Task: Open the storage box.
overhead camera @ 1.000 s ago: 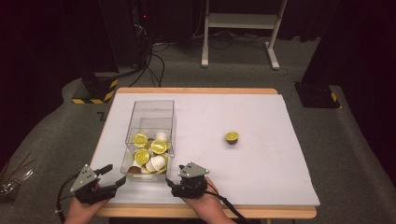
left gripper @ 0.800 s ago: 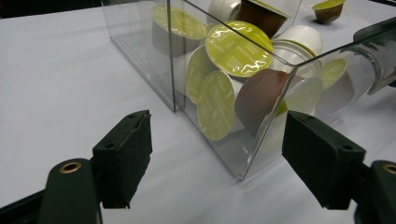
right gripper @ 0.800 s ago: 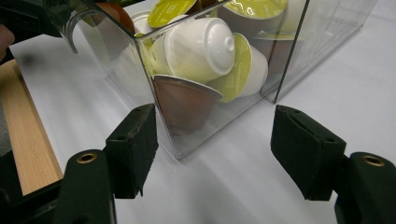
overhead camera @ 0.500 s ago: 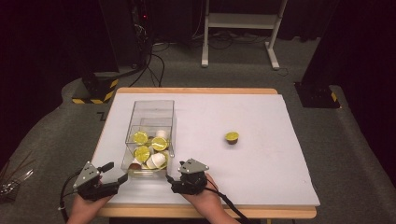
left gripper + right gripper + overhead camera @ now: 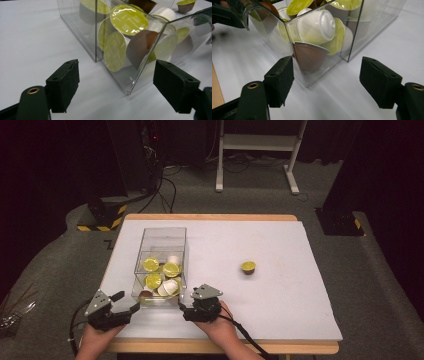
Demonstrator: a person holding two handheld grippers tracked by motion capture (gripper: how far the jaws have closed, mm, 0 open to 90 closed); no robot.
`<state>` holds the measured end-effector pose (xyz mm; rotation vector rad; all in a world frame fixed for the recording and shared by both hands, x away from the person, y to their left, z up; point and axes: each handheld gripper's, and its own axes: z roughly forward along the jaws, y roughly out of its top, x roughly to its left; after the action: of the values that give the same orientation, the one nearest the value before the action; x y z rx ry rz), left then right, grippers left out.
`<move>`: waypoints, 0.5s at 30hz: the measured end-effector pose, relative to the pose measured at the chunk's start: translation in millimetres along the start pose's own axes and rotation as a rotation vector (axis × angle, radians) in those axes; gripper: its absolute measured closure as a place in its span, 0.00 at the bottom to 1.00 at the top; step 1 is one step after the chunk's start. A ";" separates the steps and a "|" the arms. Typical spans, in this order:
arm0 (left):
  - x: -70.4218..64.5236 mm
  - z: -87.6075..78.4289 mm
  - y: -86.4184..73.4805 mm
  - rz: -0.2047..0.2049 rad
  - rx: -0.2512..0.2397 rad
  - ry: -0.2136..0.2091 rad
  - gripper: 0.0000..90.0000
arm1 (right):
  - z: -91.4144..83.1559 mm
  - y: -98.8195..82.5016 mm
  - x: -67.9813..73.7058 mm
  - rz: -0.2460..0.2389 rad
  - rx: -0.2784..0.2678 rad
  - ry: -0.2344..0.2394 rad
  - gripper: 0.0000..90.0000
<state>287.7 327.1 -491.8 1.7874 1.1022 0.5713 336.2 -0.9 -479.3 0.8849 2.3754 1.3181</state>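
On the table's near edge both tongs, left gripper [image 5: 125, 304] and right gripper [image 5: 186, 301], have just been opening, nothing between them, flanking the clear box [image 5: 161, 236] of capsules [image 5: 152, 281]; one stray capsule [image 5: 248, 266] looks left to collect.

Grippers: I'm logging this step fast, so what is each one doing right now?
Left gripper: open, holding nothing, a corner of the clear box between its fingers.
Right gripper: open, holding nothing, at the box's other near corner.

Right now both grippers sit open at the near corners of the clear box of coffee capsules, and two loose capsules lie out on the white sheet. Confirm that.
Not quite: one loose capsule lies on the white sheet, as the high view shows. The rest stands: left gripper and right gripper sit open at the clear box.
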 end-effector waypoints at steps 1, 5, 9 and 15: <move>0.5 1.2 0.2 0.001 0.003 0.005 0.24 | 0.0 0.0 0.0 0.000 0.000 0.000 0.31; 2.1 4.1 1.4 -0.005 0.003 0.003 0.24 | 0.5 0.9 -3.1 0.004 -0.001 -0.011 0.30; 4.0 8.5 3.9 -0.012 0.008 0.003 0.24 | 2.2 2.3 -7.0 0.003 -0.001 -0.022 0.30; 5.2 13.5 7.6 0.003 0.014 0.013 0.24 | 5.4 5.2 -13.3 0.004 0.003 -0.038 0.29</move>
<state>303.7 324.1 -491.7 1.8002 1.1151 0.5789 351.2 -3.7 -478.5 0.9071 2.3486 1.2885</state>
